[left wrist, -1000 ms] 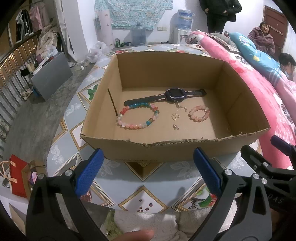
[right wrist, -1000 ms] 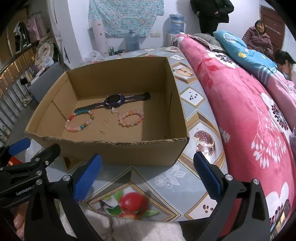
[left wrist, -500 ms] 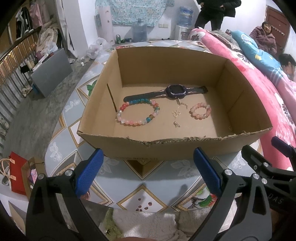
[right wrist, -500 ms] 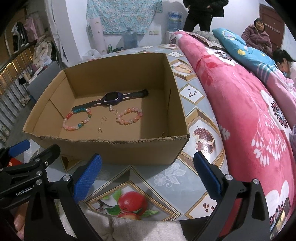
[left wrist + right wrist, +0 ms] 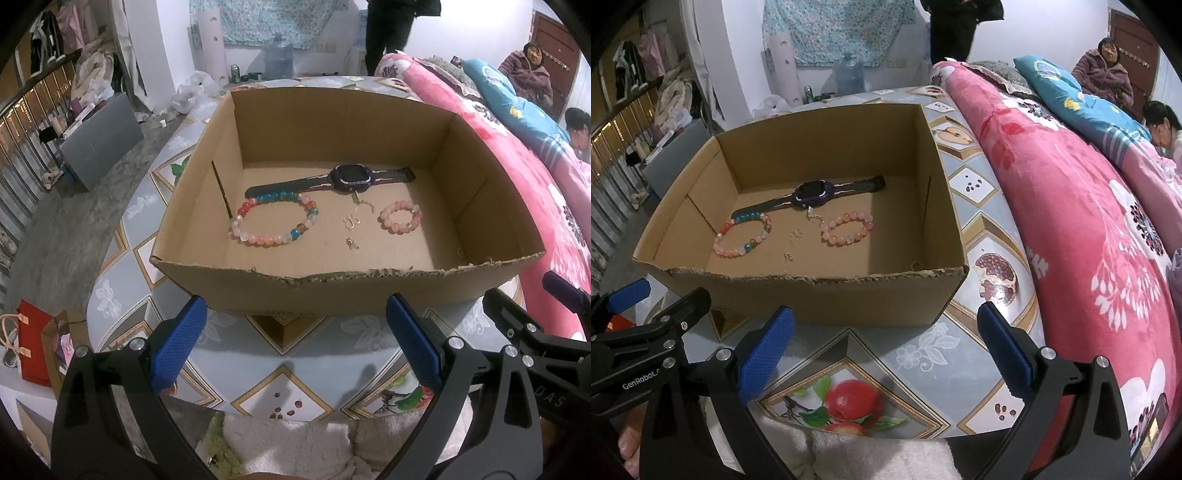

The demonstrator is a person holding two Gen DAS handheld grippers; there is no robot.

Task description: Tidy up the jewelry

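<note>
An open cardboard box (image 5: 332, 291) (image 5: 827, 299) stands on the patterned table. Inside lie a dark smartwatch (image 5: 349, 179) (image 5: 812, 192), a large multicoloured bead bracelet (image 5: 275, 219) (image 5: 742, 234), a small pink bead bracelet (image 5: 400, 221) (image 5: 846, 228) and small metal earrings (image 5: 351, 221) (image 5: 795, 233). My left gripper (image 5: 295, 343) is open and empty, in front of the box's near wall. My right gripper (image 5: 882, 343) is open and empty, in front of the box's near right corner.
The table (image 5: 916, 358) has a fruit-patterned cloth. A pink floral quilt (image 5: 1071, 206) lies along the right side. People sit and stand at the back right. A red bag (image 5: 31, 343) and a grey cabinet (image 5: 99, 144) stand on the floor to the left.
Both grippers have risen and tilted a little, so I look more steeply down into the box. The jewelry in the box has not moved. Both grippers stay open.
</note>
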